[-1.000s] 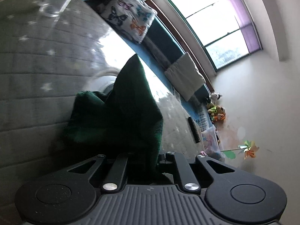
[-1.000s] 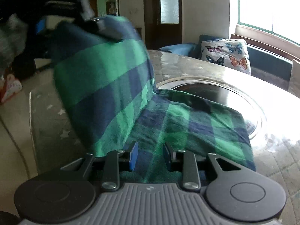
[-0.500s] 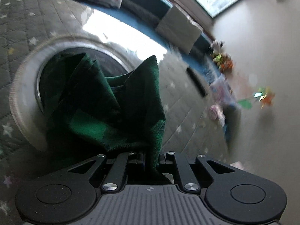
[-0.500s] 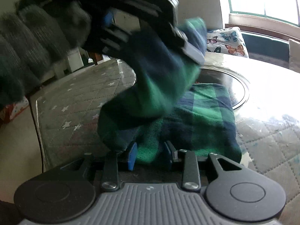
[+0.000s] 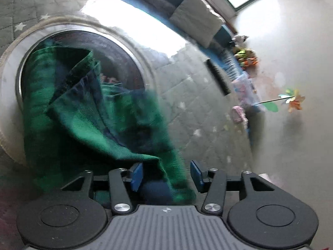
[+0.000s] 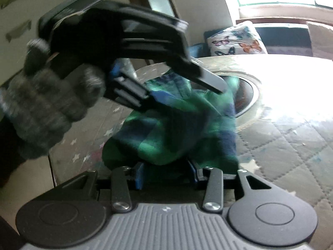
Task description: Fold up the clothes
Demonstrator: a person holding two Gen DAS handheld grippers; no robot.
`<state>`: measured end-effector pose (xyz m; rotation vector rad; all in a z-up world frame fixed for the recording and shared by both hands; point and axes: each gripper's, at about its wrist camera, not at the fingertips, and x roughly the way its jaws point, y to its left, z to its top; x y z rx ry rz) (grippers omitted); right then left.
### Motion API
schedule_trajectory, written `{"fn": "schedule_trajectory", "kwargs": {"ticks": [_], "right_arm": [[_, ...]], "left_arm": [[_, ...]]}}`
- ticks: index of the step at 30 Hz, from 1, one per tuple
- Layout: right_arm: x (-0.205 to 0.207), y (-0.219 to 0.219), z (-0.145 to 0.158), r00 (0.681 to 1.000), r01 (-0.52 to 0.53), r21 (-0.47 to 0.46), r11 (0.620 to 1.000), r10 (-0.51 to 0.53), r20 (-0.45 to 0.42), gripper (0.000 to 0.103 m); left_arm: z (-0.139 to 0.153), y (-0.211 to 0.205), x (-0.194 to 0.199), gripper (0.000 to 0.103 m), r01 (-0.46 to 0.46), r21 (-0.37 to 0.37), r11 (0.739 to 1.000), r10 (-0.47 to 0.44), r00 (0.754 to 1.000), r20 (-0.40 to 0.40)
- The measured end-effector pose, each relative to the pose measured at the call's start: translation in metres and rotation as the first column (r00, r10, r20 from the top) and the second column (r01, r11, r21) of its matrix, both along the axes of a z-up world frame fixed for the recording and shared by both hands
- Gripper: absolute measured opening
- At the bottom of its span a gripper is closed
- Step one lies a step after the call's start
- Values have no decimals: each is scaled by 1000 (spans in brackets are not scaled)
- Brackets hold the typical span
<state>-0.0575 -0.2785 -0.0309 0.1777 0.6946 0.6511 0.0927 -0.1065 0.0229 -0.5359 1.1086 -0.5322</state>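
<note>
Green and blue checked cloth (image 5: pixel 87 123) lies bunched between the wide-apart fingers of both the left hand-held gripper (image 5: pixel 166 174) and right hand-held gripper (image 6: pixel 167 174).

plaid garment (image 5: pixel 87 125): soft cloth | table cover (image 6: pixel 291 145): quilted, glossy | glove (image 6: pixel 41 112): knit

Table cover (image 5: pixel 193 95): grey quilted, star-printed, centre of frame.
Round insert (image 5: pixel 129 48): dark glossy disc, pale rim, left.
Butterfly cushion (image 6: pixel 237 41): upper right.
Pinwheel (image 5: pixel 291 100): right, against wall.
Door (image 6: pixel 158 2): top centre.
</note>
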Motion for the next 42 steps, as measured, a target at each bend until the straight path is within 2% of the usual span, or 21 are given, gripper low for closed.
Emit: {"fn": "schedule_trajectory", "kwargs": {"ticks": [2, 7, 9, 12, 16, 18, 20, 24, 26, 28, 30, 33, 37, 39, 42], "right_arm": [[-1, -9, 1, 1000, 24, 30, 999, -23, -19, 42], [-3, -33, 4, 995, 76, 100, 992, -69, -69, 43], [-2, -46, 6, 992, 99, 133, 986, -87, -90, 49], [1, -63, 11, 987, 129, 172, 977, -111, -114, 50], [3, -84, 16, 978, 182, 193, 964, -156, -139, 53], [14, -92, 18, 972, 205, 188, 961, -178, -151, 54], [22, -94, 21, 970, 213, 170, 962, -187, -155, 54], [40, -87, 24, 968, 206, 143, 968, -181, -172, 54], [45, -85, 26, 968, 209, 159, 965, -181, -173, 54], [47, -89, 29, 967, 212, 212, 954, -174, -185, 54], [58, -88, 27, 961, 227, 218, 949, -182, -207, 54], [69, -83, 26, 958, 234, 160, 959, -200, -204, 54], [86, -67, 26, 966, 208, 59, 976, -195, -167, 54], [94, -59, 27, 971, 184, 39, 982, -175, -160, 54], [107, -49, 26, 973, 166, 28, 986, -160, -165, 54]], "left_arm": [[5, 5, -5, 57, 4, -20, 1000, -4, 1000, 22], [20, 30, -20, 57, 6, -41, 999, -2, 995, 98], [23, 43, -29, 57, 3, -34, 999, 1, 991, 132], [26, 58, -43, 57, 11, 3, 1000, -11, 984, 177], [24, 67, -66, 57, 38, 103, 994, -61, 970, 236], [22, 68, -78, 60, 51, 162, 985, -92, 961, 260], [18, 65, -88, 71, 54, 235, 970, -121, 952, 281], [9, 53, -109, 75, 70, 366, 928, -193, 930, 312], [8, 50, -119, 83, 72, 398, 915, -215, 919, 329], [5, 46, -125, 85, 64, 432, 900, -229, 912, 341], [0, 39, -123, 85, 47, 463, 885, -230, 909, 349], [-8, 28, -119, 79, 21, 506, 862, -231, 905, 357], [-16, 27, -117, 52, -1, 529, 848, -218, 911, 351], [-16, 31, -119, 46, -4, 524, 851, -216, 909, 358], [-14, 39, -123, 35, -27, 540, 841, -214, 901, 378]]}}
